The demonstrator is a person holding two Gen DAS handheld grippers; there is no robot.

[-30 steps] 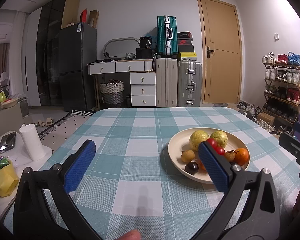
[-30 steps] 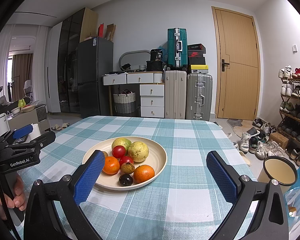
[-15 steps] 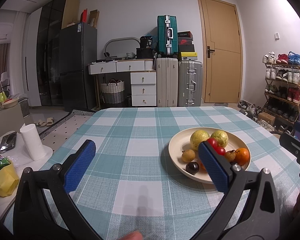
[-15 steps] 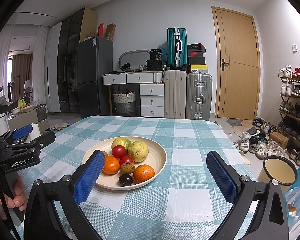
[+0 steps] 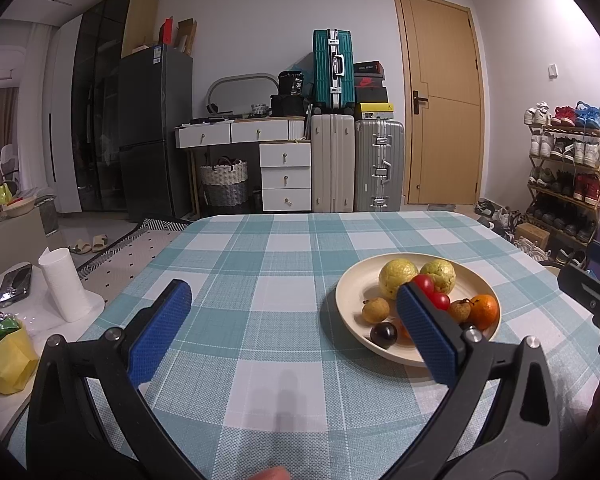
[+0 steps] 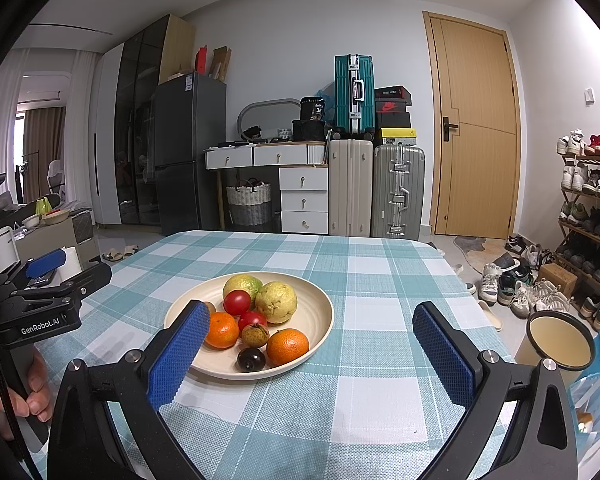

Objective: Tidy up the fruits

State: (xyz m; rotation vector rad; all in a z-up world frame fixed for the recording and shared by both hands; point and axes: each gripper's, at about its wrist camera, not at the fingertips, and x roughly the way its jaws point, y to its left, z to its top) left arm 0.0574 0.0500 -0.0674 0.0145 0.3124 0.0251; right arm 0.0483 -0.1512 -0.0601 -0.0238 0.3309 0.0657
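Home: fridge (image 6: 190,152), suitcases (image 6: 398,192), shoe rack (image 6: 588,208), checked table (image 6: 340,264).

Fruits (image 6: 256,320) in plate (image 6: 320,312) on table (image 6: 360,264); suitcases (image 6: 376,192) behind.

Ahead of both grippers lies a tablecloth (image 6: 364,396) checked in teal and white. On it, a cream plate (image 6: 320,312) carries two yellow-green fruits (image 6: 276,302), two red tomatoes (image 6: 237,302), two orange mandarins (image 6: 287,346), small brownish fruits (image 6: 255,334) and one dark purple, nearly black fruit (image 6: 251,359). The left gripper (image 5: 296,324) and the right gripper (image 6: 310,354) each have a black frame with blue textured pads (image 6: 180,354). Far beyond the tips stand a teal suitcase (image 6: 354,94), a cream suitcase (image 6: 350,188), a silver-grey suitcase (image 6: 398,192), a tan wooden door (image 6: 476,136) and a dark grey fridge (image 6: 188,152). Off the left gripper's left side sits a yellow bag (image 5: 4,360).
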